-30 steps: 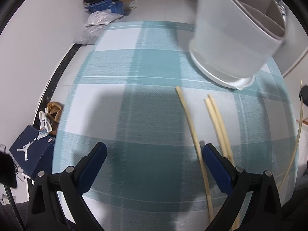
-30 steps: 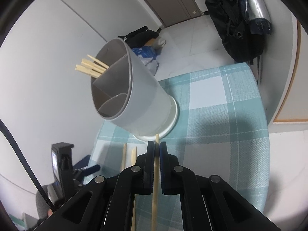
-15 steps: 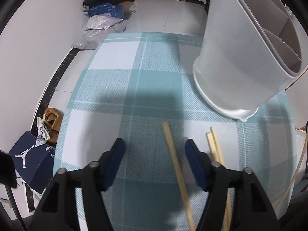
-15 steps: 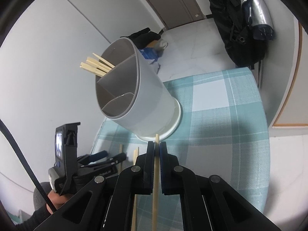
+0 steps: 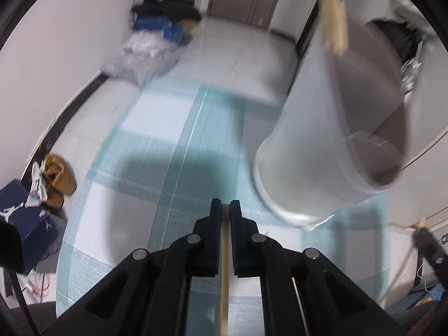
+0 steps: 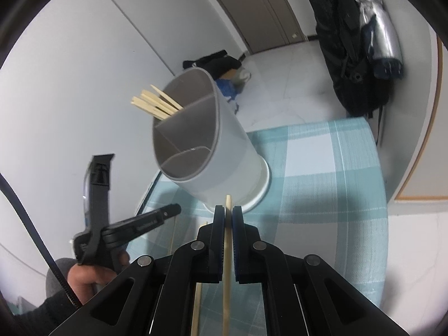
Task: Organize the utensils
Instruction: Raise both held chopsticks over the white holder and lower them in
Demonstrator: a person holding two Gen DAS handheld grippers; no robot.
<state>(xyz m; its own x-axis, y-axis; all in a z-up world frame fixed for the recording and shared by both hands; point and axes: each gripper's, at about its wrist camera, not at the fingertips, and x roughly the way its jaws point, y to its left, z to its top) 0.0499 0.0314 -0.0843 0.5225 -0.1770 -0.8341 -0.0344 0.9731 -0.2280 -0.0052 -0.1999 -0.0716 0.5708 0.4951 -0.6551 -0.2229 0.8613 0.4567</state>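
A grey, divided utensil holder (image 5: 322, 145) (image 6: 224, 151) stands on the teal checked tablecloth (image 5: 156, 128), with several wooden chopsticks (image 6: 152, 102) in its far compartment. My left gripper (image 5: 225, 207) is closing, its pads pressing on one chopstick (image 5: 224, 266) held just above the cloth, left of the holder's base. My right gripper (image 6: 228, 212) is shut on another chopstick (image 6: 227, 266), whose tip pokes out toward the holder's base. In the right wrist view the left gripper (image 6: 168, 211) shows at lower left, held by a hand. A loose chopstick (image 6: 197, 308) lies on the cloth below.
Beyond the table's left edge, brown shoes (image 5: 56, 179) and a blue shoebox (image 5: 25, 218) sit on the floor. Bags and dark clothes (image 5: 156, 42) are piled by the far wall. A black backpack (image 6: 358, 70) hangs at right.
The left gripper's jaws went from wide open to shut on a chopstick from the cloth, then rose and tilted toward the holder. The right gripper kept still, holding its chopstick.
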